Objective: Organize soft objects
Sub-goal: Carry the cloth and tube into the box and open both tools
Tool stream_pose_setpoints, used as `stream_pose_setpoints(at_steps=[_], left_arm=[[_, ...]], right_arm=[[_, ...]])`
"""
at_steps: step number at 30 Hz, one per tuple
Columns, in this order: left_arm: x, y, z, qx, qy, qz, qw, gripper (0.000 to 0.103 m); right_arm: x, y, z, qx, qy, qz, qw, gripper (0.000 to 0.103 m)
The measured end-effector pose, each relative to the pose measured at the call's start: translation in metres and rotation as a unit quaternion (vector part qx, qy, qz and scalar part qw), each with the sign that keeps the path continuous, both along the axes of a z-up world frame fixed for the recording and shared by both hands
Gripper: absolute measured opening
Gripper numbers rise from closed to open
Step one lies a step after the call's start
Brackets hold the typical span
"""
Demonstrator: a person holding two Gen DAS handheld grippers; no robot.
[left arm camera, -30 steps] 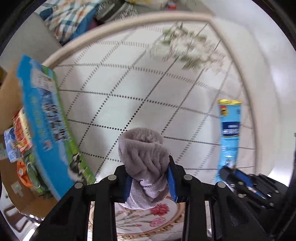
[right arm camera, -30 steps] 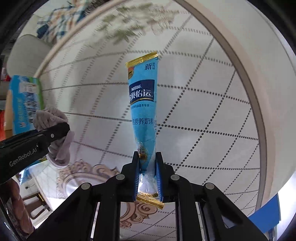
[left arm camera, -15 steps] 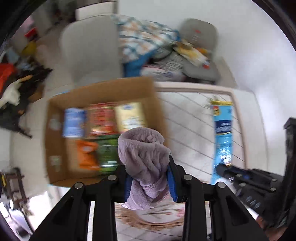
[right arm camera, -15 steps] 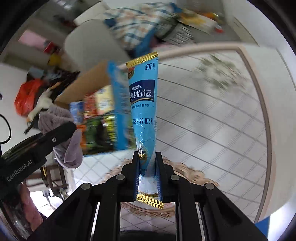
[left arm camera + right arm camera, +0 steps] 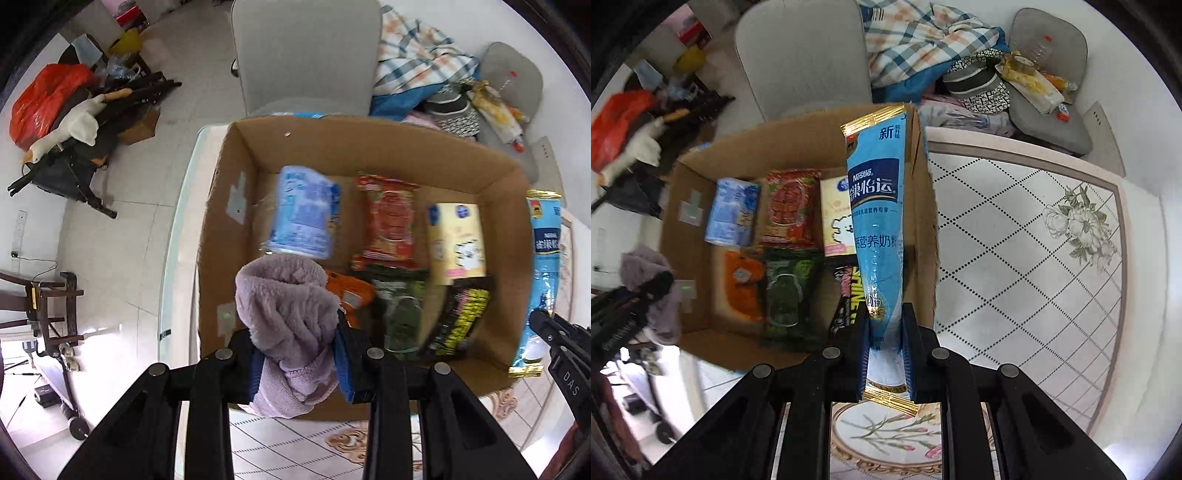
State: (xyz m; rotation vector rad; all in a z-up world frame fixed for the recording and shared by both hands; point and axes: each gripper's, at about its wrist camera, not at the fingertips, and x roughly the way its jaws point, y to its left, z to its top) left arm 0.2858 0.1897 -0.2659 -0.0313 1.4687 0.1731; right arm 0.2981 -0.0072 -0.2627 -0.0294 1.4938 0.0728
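My left gripper (image 5: 299,354) is shut on a fluffy lilac towel (image 5: 291,314), bunched between its blue pads above the near left corner of an open cardboard box (image 5: 229,206). My right gripper (image 5: 885,350) is shut on a long blue milk-powder sachet (image 5: 877,206) with gold ends, which hangs over the box's right wall (image 5: 925,221). The sachet (image 5: 545,266) and the right gripper's tip show at the right edge of the left wrist view. The towel (image 5: 650,280) shows at the left of the right wrist view. Several snack packets and pouches lie in the box.
The box sits at the left end of a glass-topped table (image 5: 1034,258) with a dotted diamond pattern. Behind it stand a grey chair (image 5: 306,55), a checked blanket (image 5: 923,40) and cushions. A red bag (image 5: 44,96) and clutter lie on the floor at left.
Both grippers have swept from above the patterned table to above the open box, keeping the towel and the sachet in their grip. The box now fills both views.
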Motion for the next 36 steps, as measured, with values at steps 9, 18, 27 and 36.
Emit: stream_pose_setpoints(at_steps=[9,18,27,36], left_arm=[[0.009,0.015,-0.033,0.015,0.039,-0.004,0.9991,0.03],[0.014,0.019,-0.04,-0.003,0.052,0.006,0.9986,0.036],[0.016,0.018,-0.023,-0.002,0.029,0.008,0.9995,0.051],[-0.002,0.015,0.0,-0.005,-0.01,0.013,0.9998,0.1]], right_arm=[[0.017,0.015,-0.044,-0.079,0.016,0.015,0.997,0.017],[0.023,0.019,-0.056,-0.103,0.025,0.012,0.994,0.022],[0.022,0.018,-0.043,-0.086,0.015,-0.001,0.996,0.047],[0.01,0.02,-0.031,-0.051,0.016,-0.003,0.999,0.058]])
